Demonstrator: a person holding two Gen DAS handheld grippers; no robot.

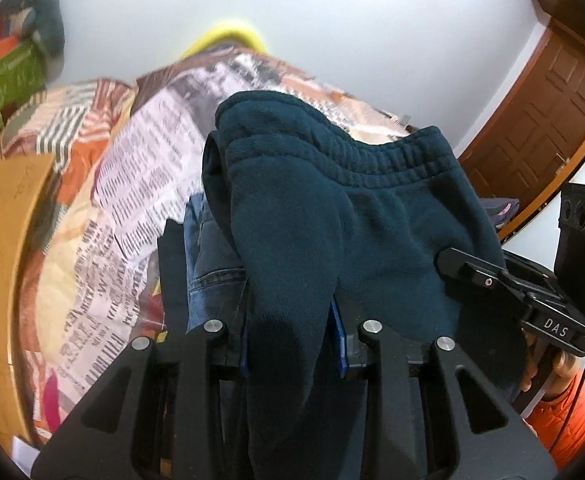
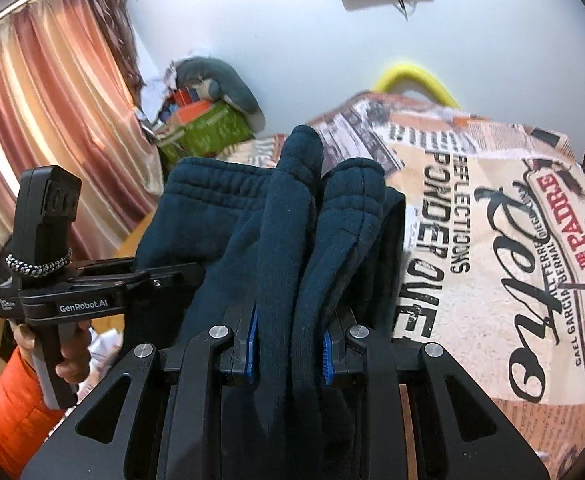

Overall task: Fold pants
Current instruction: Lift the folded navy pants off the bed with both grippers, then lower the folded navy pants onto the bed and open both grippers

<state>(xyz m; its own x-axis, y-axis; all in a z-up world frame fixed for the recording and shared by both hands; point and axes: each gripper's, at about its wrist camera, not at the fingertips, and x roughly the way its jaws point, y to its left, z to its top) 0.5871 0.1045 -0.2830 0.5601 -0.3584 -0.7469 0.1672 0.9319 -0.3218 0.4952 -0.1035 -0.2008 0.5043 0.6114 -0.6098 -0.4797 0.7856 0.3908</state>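
Above the bed (image 2: 492, 240), the pants (image 1: 332, 220) are being held up, bunched fabric being clamped by both the left gripper (image 1: 292, 332) and right gripper (image 2: 290, 344); edges should be kept level while being lowered.

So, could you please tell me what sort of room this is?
Most likely a bedroom: a bed under a printed bedspread, striped curtains, and a panelled wooden door. Both claws grip the teal sweatpants.
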